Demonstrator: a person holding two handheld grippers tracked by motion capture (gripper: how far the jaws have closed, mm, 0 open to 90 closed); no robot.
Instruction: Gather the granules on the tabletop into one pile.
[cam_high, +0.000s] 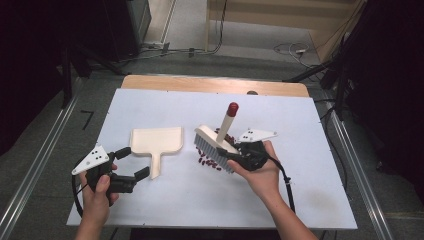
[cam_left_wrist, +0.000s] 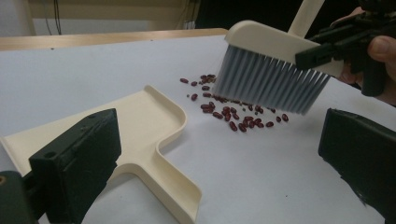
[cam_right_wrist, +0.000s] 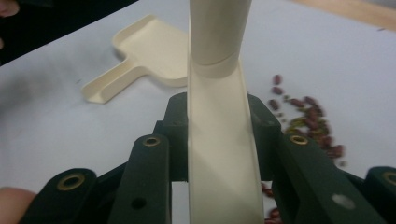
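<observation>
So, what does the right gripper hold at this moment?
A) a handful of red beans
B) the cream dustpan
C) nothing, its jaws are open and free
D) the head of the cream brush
D: the right gripper is shut on the brush at its cream head, bristles over the red beans, while the dustpan lies free on the table.

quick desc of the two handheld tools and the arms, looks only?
Both tools, left and right, are black, each with two flat block-like jaws, brass-ringed screw holes in the linkage, and a grey three-cornered plate on top with small black dots. A black cable trails from each. The forearms are bare; no sleeves or gloves in view.
</observation>
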